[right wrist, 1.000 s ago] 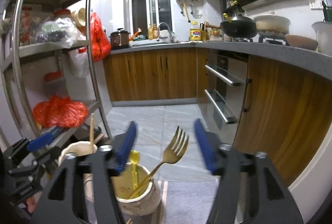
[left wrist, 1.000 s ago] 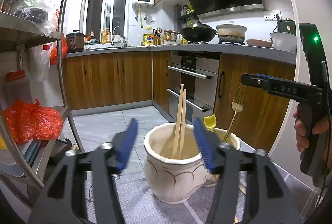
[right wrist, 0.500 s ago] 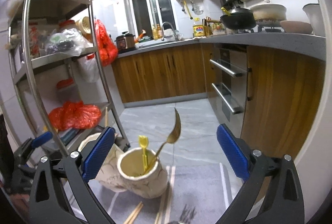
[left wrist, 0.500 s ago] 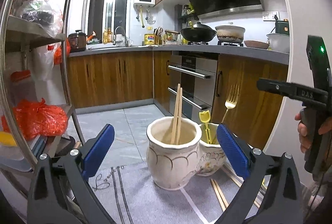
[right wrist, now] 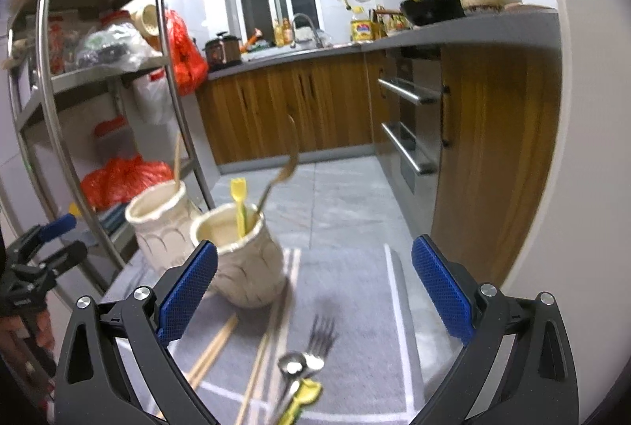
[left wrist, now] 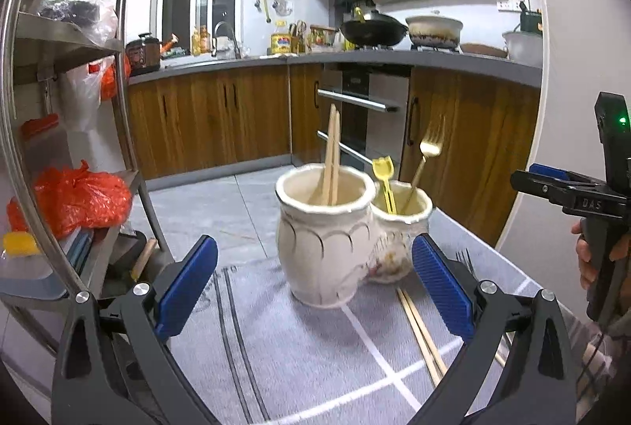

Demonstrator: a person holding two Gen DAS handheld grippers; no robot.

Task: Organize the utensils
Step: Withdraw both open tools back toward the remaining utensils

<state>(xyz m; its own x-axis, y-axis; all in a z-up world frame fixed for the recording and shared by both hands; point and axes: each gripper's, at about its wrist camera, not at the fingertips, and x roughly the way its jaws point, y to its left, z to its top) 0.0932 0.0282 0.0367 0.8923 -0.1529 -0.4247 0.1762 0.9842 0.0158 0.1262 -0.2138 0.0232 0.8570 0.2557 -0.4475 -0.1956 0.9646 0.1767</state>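
Observation:
Two cream ceramic jars stand side by side on a grey cloth. The larger jar [left wrist: 323, 235] [right wrist: 161, 228] holds two wooden chopsticks [left wrist: 330, 153]. The smaller jar [left wrist: 398, 232] [right wrist: 240, 259] holds a gold fork [left wrist: 424, 157] [right wrist: 282, 164] and a yellow plastic fork [left wrist: 384, 176] [right wrist: 238, 204]. Loose chopsticks [left wrist: 420, 334] [right wrist: 215, 344], a dark fork [right wrist: 321, 334], a spoon [right wrist: 294, 366] and a yellow utensil [right wrist: 301, 397] lie on the cloth. My left gripper [left wrist: 313, 291] is open and empty, short of the jars. My right gripper [right wrist: 313, 291] is open and empty above the loose utensils.
A metal shelf rack [left wrist: 59, 101] [right wrist: 79, 78] with red bags stands to the left. Wooden kitchen cabinets [left wrist: 465, 149] and an oven [left wrist: 359, 117] lie behind. The grey cloth [left wrist: 299, 358] has white lines. The right gripper's body shows in the left wrist view [left wrist: 591, 204].
Both grippers opened wide and drew back from the jars. The gold fork now stands free in the smaller jar, and the loose utensils on the cloth have come into view.

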